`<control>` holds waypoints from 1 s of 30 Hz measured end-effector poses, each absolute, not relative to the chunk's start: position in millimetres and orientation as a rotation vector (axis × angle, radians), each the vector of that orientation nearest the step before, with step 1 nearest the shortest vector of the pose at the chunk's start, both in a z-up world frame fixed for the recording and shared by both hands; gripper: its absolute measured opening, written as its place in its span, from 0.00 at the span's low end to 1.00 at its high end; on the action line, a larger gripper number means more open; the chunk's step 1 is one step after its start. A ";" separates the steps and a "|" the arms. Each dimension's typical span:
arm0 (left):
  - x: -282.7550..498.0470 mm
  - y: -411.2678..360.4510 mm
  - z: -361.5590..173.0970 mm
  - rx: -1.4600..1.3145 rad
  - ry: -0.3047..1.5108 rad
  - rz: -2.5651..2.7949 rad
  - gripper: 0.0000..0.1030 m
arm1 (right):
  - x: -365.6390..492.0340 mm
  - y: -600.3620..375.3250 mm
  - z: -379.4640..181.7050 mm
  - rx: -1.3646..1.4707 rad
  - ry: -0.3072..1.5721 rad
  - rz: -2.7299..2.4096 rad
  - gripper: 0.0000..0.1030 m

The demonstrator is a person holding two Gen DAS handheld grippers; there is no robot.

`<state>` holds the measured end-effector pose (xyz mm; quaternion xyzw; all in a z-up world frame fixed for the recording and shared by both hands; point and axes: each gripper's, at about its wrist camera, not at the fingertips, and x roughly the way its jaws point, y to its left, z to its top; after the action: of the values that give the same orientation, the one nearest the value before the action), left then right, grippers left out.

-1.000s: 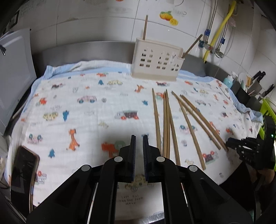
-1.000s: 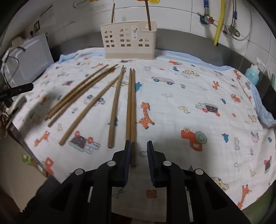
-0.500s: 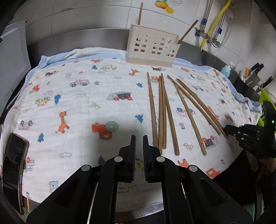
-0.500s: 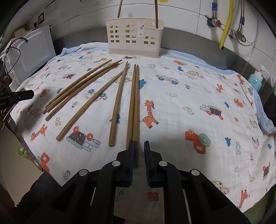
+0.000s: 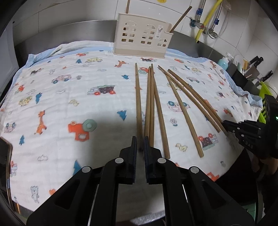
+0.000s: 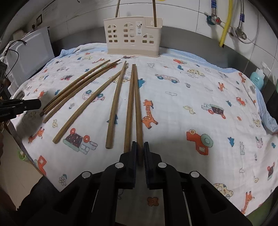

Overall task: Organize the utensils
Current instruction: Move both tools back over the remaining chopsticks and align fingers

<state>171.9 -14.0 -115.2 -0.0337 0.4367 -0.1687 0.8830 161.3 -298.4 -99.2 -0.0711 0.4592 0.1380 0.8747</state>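
left gripper (image 5: 140,141): fingers narrow, holding nothing | right gripper (image 6: 140,146): just closing, fingers clamp chopstick (image 6: 137,104) on cloth (image 6: 182,97)

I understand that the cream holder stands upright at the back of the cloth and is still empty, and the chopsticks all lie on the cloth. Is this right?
Not quite. The cream holder does stand upright at the back of the cloth, but it is not empty: the right wrist view shows two standing chopsticks already in it, one near each end. The other chopsticks lie on the cloth.
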 end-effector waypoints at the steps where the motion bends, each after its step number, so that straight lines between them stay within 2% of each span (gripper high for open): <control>1: 173.8 -15.2 -115.1 -0.071 0.909 -0.351 0.08 | 161.3 -298.3 -99.2 -0.151 0.958 0.288 0.07; 30: 200.9 -28.0 -129.2 -0.075 0.937 -0.280 0.10 | 159.1 -299.5 -99.6 -0.124 0.936 0.278 0.08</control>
<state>200.9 -28.0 -129.2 -0.0361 0.4498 -0.1347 0.8822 159.1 -299.5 -99.6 -0.0596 0.4492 0.1336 0.8814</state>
